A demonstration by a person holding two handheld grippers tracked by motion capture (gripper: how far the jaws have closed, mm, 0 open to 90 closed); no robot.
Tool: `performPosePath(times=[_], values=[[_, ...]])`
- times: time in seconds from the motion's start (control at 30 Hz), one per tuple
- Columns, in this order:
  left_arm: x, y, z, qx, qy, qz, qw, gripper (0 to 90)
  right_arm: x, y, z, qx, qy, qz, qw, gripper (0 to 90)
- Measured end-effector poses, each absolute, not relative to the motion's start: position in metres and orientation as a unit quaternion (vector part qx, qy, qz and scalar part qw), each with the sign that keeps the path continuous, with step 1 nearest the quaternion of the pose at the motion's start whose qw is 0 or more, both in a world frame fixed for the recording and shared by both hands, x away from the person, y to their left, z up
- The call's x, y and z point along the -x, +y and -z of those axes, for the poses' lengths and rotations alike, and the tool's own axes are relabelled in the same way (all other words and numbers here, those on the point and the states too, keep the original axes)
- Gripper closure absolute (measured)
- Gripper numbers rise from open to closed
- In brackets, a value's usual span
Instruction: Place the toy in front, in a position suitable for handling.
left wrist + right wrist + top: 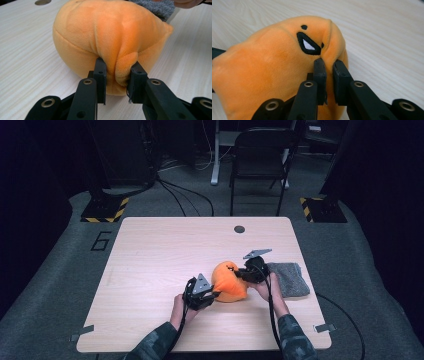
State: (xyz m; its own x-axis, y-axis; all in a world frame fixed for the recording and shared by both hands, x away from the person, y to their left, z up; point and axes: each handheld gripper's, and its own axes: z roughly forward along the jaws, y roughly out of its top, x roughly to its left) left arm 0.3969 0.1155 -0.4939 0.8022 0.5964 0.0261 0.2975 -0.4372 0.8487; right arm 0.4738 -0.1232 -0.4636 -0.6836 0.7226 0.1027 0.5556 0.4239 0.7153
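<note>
The grey cloth [152, 6] is mostly hidden behind the orange plush [107, 37].

Soft plush on pale wood

The orange toy [229, 282] is matt velvety plush (stitched black face); the table [165, 250] smooth light wood-grain; the grey cloth [290, 277] coarse knit.

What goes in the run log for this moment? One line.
left gripper: shut on plush fold | right gripper: shut on plush by its mouth | plush: on table, pinched from both sides | grey cloth: right of plush
</note>
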Motion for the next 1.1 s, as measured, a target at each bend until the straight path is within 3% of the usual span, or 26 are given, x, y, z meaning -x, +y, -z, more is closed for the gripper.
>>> performPosePath(times=[0.57,1.1], values=[[-0.419,0.144,0.447,-0.833,0.229,-0.123,0.488,73.7,-0.421,-0.13,0.409,-0.415,0.804,-0.394,0.164,83.6],[-0.458,0.142,0.434,-0.866,0.203,-0.122,0.441,74.7,-0.393,-0.114,0.42,-0.432,0.792,-0.389,0.185,84.2]])
